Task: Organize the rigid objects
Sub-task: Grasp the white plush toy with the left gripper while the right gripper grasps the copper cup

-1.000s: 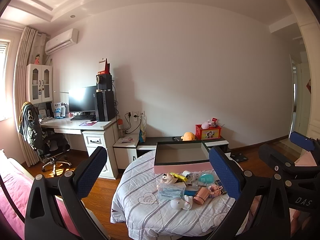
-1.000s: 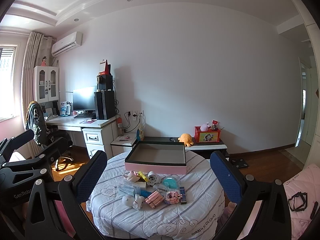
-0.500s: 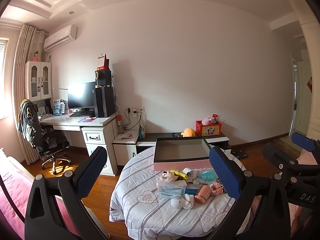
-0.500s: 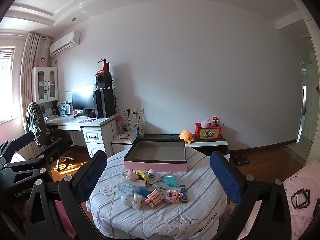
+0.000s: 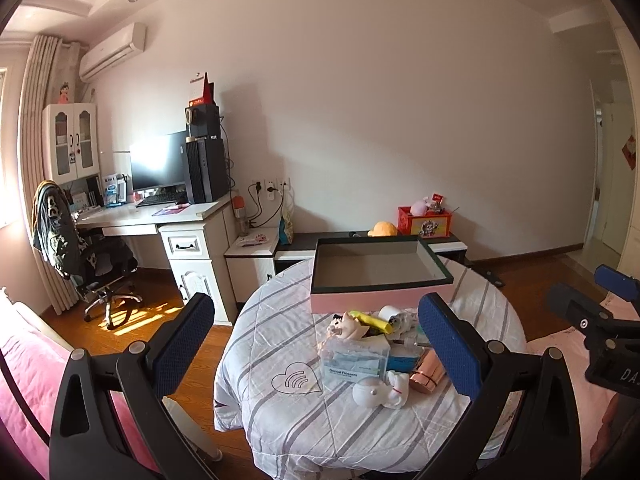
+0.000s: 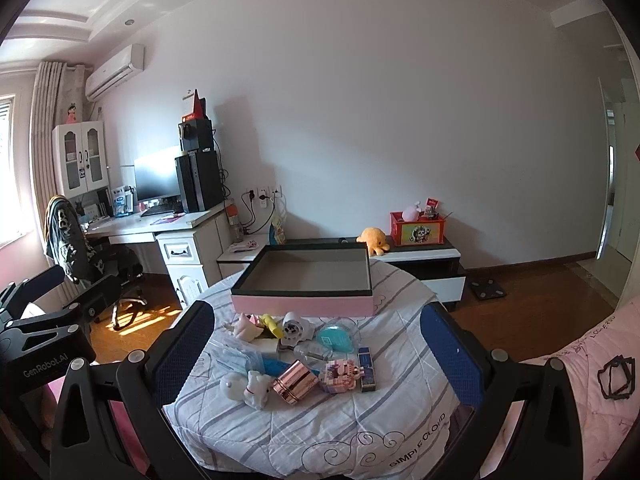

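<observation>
- On the round table (image 6: 320,436) with the striped quilted cover, we've got a pile of small stuff bunched at the near side, and the big pink box (image 6: 306,280) sits open and empty just behind it. Makes sense as the drop-off spot, so our guess is everything ends up in there.
- Our left gripper (image 5: 320,344) hangs back from the table edge with its jaws wide apart and nothing between them. Same deal for our right gripper (image 6: 320,354): fully spread, holding nothing, aimed at the clutter.
- Both are up high and short of the pile, so we'd say this is the lining-up step and no sorting is done yet.
- Closest picks from the right side: the rose-gold cylinder (image 6: 295,383), the pink block toy (image 6: 340,376) touching it, and the white figurine (image 6: 248,388) just beside.
- From the left view, the dental flossers box (image 5: 354,362) sits front and centre with the white figurine (image 5: 380,392) leaning at its near edge.
- Things overlap a lot, so grabbing one could nudge its neighbours. We'd probably start at the outer edge.
</observation>
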`<move>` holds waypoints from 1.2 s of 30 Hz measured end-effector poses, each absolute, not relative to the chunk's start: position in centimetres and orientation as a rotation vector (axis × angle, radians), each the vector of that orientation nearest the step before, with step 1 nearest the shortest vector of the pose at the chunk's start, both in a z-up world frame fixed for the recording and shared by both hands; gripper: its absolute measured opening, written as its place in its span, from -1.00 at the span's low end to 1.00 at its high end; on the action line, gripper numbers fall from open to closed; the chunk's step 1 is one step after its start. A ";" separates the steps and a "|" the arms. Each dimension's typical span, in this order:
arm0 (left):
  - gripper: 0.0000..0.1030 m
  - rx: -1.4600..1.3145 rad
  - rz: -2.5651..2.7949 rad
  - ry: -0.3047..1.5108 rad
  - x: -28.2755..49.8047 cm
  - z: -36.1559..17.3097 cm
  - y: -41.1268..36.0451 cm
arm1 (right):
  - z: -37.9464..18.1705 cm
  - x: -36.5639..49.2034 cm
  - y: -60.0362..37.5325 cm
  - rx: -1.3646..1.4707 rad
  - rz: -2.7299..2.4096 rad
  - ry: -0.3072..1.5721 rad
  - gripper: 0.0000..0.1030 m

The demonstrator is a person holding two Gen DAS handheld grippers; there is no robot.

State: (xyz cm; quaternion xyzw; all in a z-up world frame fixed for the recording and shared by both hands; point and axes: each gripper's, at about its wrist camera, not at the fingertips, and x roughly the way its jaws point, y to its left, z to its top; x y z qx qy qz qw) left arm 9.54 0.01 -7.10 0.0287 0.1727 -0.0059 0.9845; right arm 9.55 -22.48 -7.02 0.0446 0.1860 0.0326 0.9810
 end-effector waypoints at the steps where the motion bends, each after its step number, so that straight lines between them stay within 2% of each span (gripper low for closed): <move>1: 1.00 0.057 -0.006 0.372 10.3 -8.0 0.2 | -7.7 10.2 -22.7 0.091 0.064 0.390 1.00; 12: 1.00 0.042 -0.084 0.667 17.4 -19.2 -0.2 | -18.1 16.9 -25.3 0.109 0.050 0.639 1.00; 20: 1.00 0.130 -0.177 0.752 20.1 -23.5 -5.1 | -21.9 19.9 -27.2 0.142 0.051 0.713 1.00; 24: 1.00 0.082 -0.218 0.773 21.2 -24.4 -5.3 | -23.1 20.9 -27.5 0.136 0.056 0.741 1.00; 26: 0.90 0.082 -0.242 0.753 21.5 -24.4 -5.5 | -23.7 21.6 -27.5 0.132 0.061 0.756 1.00; 30: 0.36 0.049 -0.359 0.743 21.7 -24.6 -5.3 | -24.5 22.6 -27.1 0.117 0.064 0.779 1.00; 31: 0.32 0.032 -0.384 0.747 21.6 -24.6 -5.0 | -24.7 22.8 -27.0 0.113 0.063 0.785 1.00; 35: 0.49 0.025 -0.375 0.762 21.5 -24.7 -4.7 | -25.1 23.1 -26.8 0.104 0.071 0.799 1.00; 36: 0.60 0.021 -0.370 0.759 21.4 -24.7 -4.7 | -25.1 23.1 -26.7 0.097 0.069 0.798 1.00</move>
